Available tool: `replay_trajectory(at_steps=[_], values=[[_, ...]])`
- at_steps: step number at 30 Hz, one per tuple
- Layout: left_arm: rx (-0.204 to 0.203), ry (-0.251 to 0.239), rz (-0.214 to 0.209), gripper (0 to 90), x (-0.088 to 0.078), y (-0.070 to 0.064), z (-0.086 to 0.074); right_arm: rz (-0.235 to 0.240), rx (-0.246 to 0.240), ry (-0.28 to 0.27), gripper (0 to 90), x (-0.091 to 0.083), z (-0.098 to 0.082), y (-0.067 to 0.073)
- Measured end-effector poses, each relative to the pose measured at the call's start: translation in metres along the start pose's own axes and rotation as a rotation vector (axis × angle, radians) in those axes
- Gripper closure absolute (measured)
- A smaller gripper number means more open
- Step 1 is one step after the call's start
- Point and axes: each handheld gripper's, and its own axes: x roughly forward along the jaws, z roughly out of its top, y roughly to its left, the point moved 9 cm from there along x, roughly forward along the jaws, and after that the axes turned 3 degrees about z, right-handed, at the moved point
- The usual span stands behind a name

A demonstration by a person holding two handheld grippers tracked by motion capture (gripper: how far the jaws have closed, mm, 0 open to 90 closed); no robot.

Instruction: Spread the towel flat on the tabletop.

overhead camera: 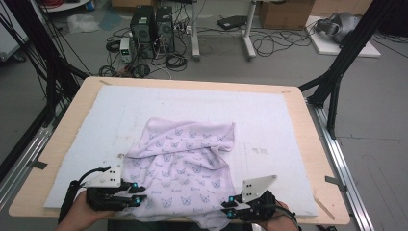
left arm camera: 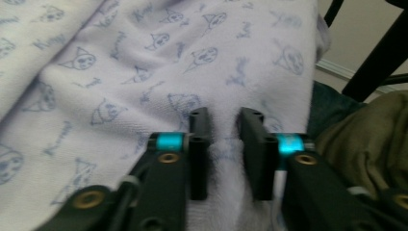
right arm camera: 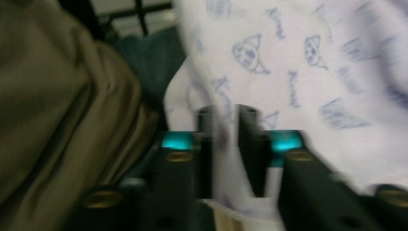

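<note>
Lavender cat-print cloth (overhead camera: 185, 166) is pinched at the lower frame edge by left gripper (overhead camera: 139, 192) and right gripper (overhead camera: 230, 207); white mat (overhead camera: 269, 120) lies bare above.

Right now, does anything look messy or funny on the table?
Yes. The cat-print cloth lies crumpled and askew on the white mat, and its near edge droops over the table's front. The left gripper and right gripper each have cloth between their jaws there.

Pale lilac cloth (overhead camera: 185, 159) with blue, seemingly cat-face, print.
</note>
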Motion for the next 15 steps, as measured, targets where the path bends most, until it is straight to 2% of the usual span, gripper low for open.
replay_trajectory(at_steps=[3, 5, 6, 9, 11, 12, 14, 15], values=[[-0.014, 0.004, 0.046, 52.2, 0.001, 0.016, 0.001, -0.06, 0.014, -0.036, 60.1, -0.003, 0.009, -0.017], [-0.033, 0.02, 0.05, 48.0, 0.007, 0.026, 0.0, -0.105, 0.009, -0.036, 52.8, 0.003, 0.014, -0.031], [-0.043, 0.034, 0.052, 45.4, 0.012, 0.03, -0.001, -0.119, 0.009, -0.022, 51.9, 0.009, 0.016, -0.04], [-0.05, 0.075, 0.052, 43.5, 0.024, 0.035, -0.008, -0.121, 0.011, 0.024, 49.1, 0.027, 0.013, -0.056], [-0.046, 0.098, 0.031, 47.6, 0.033, 0.032, -0.013, -0.112, 0.017, 0.046, 49.4, 0.039, 0.009, -0.063], [-0.043, 0.103, 0.007, 54.2, 0.036, 0.029, -0.014, -0.121, 0.024, 0.065, 50.6, 0.045, 0.007, -0.067], [-0.038, 0.102, -0.001, 64.8, 0.039, 0.024, -0.013, -0.122, 0.025, 0.109, 55.5, 0.053, 0.001, -0.069], [-0.032, 0.106, -0.005, 69.6, 0.039, 0.022, -0.012, -0.131, 0.01, 0.095, 63.0, 0.054, 0.002, -0.068]])
